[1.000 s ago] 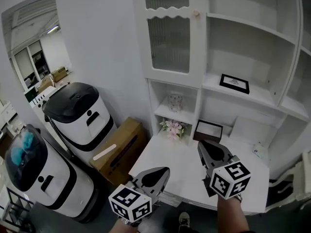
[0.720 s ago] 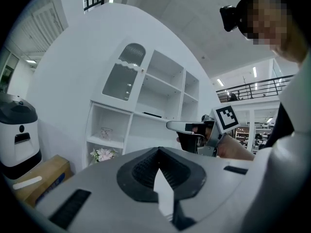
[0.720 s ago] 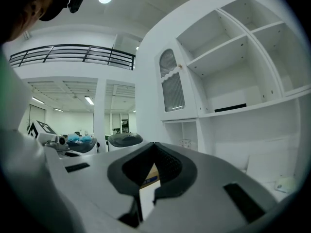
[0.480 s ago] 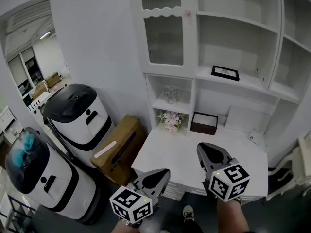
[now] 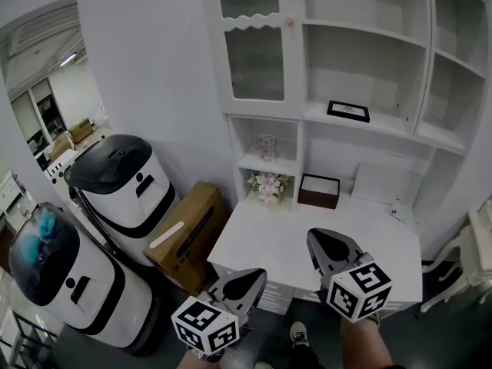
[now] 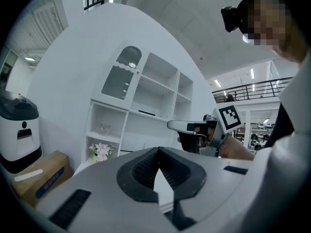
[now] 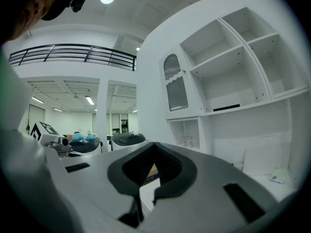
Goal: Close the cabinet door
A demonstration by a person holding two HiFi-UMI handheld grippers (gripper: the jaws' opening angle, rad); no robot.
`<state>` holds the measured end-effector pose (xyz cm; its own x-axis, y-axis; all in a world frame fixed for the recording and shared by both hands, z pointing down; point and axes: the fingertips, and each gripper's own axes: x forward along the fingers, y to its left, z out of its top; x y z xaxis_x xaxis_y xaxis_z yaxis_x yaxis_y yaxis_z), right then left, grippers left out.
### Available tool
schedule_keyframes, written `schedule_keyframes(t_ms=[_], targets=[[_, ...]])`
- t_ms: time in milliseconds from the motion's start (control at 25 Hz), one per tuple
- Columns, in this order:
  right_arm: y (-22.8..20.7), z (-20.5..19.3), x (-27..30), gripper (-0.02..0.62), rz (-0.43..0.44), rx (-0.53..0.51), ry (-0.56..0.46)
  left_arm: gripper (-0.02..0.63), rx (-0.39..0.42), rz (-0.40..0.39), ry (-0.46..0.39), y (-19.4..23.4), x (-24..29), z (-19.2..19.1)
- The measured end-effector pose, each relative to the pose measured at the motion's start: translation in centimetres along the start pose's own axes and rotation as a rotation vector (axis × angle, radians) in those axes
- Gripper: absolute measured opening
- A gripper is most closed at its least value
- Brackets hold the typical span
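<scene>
The white cabinet door [image 5: 254, 48] with ribbed glass and a small knob [image 5: 290, 22] lies flat against the front of the shelf unit at the upper left. Both grippers hang low in front of the desk, far from the door and touching nothing. My left gripper [image 5: 244, 279] is shut and empty, just off the desk's front edge. My right gripper [image 5: 323, 241] is shut and empty over the desk's front part. The door [image 6: 120, 76] also shows in the left gripper view beyond the shut left gripper [image 6: 158, 150], and the door [image 7: 176, 89] shows beyond the right gripper [image 7: 154, 144].
The white desk [image 5: 261, 237] carries flowers [image 5: 267, 184] and a dark box [image 5: 318, 191]. A framed picture [image 5: 347, 111] lies on a shelf. Two black-and-white machines [image 5: 119, 183] [image 5: 54, 275] and a cardboard box [image 5: 184, 233] stand at the left.
Both grippers have drawn back from the cabinet toward the desk's front edge, and the whole shelf unit looks farther away. Both stayed shut.
</scene>
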<state>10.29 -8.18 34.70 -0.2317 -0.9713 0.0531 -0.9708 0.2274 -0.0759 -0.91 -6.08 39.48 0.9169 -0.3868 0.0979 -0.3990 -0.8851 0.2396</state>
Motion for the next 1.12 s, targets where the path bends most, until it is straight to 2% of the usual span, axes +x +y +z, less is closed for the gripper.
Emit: schedule_keyframes(t_ms=[520, 1120], targets=[[1.4, -0.4, -1.4, 0.005, 0.016, -0.011, 0.009, 0.002, -0.001, -0.007, -0.019, -1.6, -0.6, -0.2], [0.7, -0.2, -2.1, 0.005, 0.008, -0.012, 0.005, 0.002, -0.002, -0.019, -0.015, -2.2, 0.2, -0.2]])
